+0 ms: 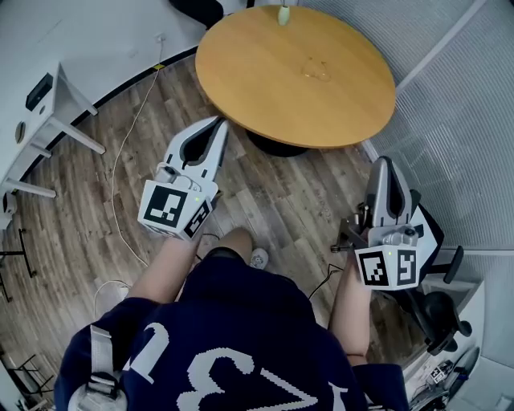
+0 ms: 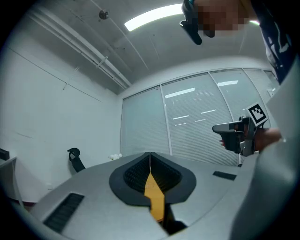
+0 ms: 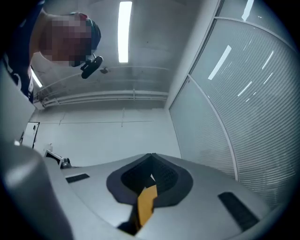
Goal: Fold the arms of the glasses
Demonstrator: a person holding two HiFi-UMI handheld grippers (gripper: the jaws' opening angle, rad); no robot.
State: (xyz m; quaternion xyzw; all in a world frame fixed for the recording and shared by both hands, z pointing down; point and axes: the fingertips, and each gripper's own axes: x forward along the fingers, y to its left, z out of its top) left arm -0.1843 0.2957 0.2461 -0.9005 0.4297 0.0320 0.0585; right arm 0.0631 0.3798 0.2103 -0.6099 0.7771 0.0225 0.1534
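In the head view, a pair of clear-framed glasses (image 1: 316,71) lies on the round wooden table (image 1: 265,96), toward its far right side. Both grippers are held over the floor, short of the table's near edge. My left gripper (image 1: 218,123) points toward the table's left front rim, its jaws pressed together with nothing between them. Off to the right, my right gripper (image 1: 383,161) is also shut and empty. The left gripper view looks slightly upward over its closed jaws (image 2: 150,154) at a glass wall, with the right gripper (image 2: 239,133) at its right. The right gripper view (image 3: 151,155) shows wall and ceiling.
A small pale object (image 1: 283,14) stands at the table's far edge. A white desk (image 1: 48,112) is at the left, and a cable (image 1: 120,160) trails over the wooden floor. A black office chair (image 1: 438,313) stands at the lower right, beside a blind-covered glass wall (image 1: 466,120).
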